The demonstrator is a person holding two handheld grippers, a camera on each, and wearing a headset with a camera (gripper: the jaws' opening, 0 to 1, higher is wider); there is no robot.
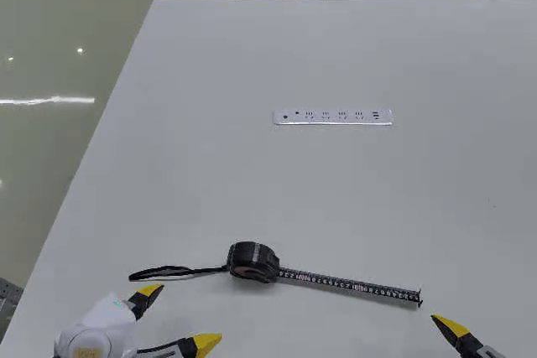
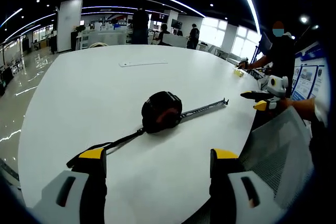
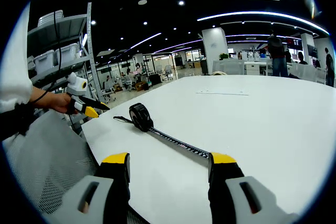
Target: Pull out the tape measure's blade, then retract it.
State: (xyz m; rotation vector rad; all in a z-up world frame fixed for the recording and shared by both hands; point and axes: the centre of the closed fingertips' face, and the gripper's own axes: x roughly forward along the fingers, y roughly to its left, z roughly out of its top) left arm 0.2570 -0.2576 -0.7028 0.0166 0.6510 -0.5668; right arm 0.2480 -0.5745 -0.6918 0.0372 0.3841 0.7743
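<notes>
Just inside the near edge of the white workbench (image 1: 252, 64), the left gripper (image 1: 178, 316) hangs with its yellow-tipped fingers (image 2: 93, 153) spread wide and nothing between them. Across the same edge, the right gripper (image 3: 169, 158) is likewise parted and holds nothing; in the head view one yellow tip of it pokes in at the lower right corner.

Between the two tools lies the tape measure (image 1: 252, 261), its black case flat on the bench ahead of the left gripper and clear of both left fingers. A black wrist strap (image 1: 168, 272) trails from the case toward that gripper, its looped end near the left-hand fingertip in the left gripper view. The blade (image 1: 348, 284) is drawn out and rests flat on the surface, running from the case toward the right gripper. Its hooked end (image 1: 418, 297) stops near the right gripper's tip, with a sliver of bare bench between them in the head view. In the right gripper view that end lies just beside the right-hand finger (image 3: 223, 160).

Farther up the bench, well apart from all this, sits a white power strip (image 1: 333, 116). Beyond the far edge, people stand in the open office.
</notes>
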